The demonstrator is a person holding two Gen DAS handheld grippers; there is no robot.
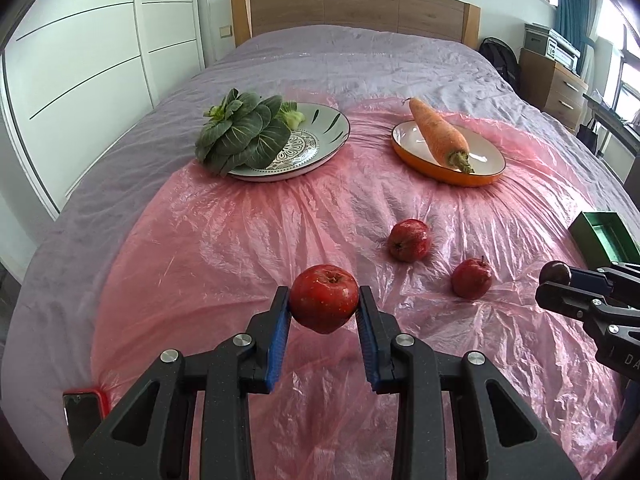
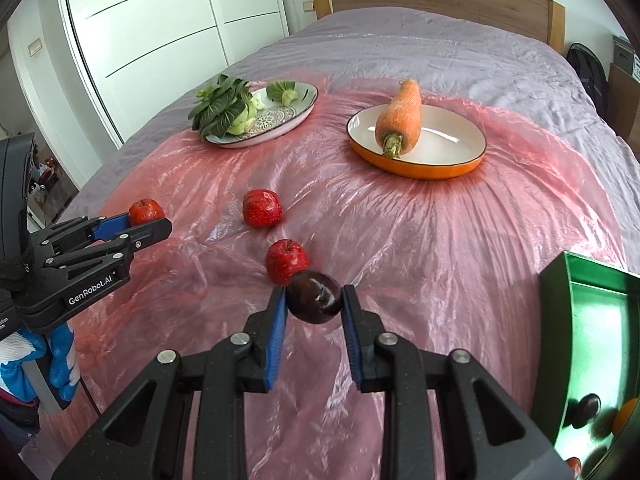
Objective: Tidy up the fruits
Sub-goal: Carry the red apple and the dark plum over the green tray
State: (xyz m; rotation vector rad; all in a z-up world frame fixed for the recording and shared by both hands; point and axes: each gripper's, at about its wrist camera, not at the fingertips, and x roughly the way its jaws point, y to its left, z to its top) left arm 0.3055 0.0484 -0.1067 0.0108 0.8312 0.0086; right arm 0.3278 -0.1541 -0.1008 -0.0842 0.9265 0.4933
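**Two fruits aloft, green bin off to the side**

The left tongs [image 1: 324, 304] were clamped on a red apple [image 1: 324, 298], lifted clear of the pink plastic sheet [image 1: 240, 240] on the bed. The right tongs [image 2: 314, 304] pinched a dark plum [image 2: 315, 297], also off the sheet. The green bin [image 2: 592, 344], already holding some fruit, sat just right of the plum. Two more apples [image 2: 262, 208] [image 2: 286, 261] lay on the sheet, left of the bin and nearer than the carrot's orange dish [image 2: 416, 168]. The plum was glossy and round and held only at its sides, so a quick swing toward the bin might let it slip out. The sheet looked slick; a dropped fruit would likely roll.
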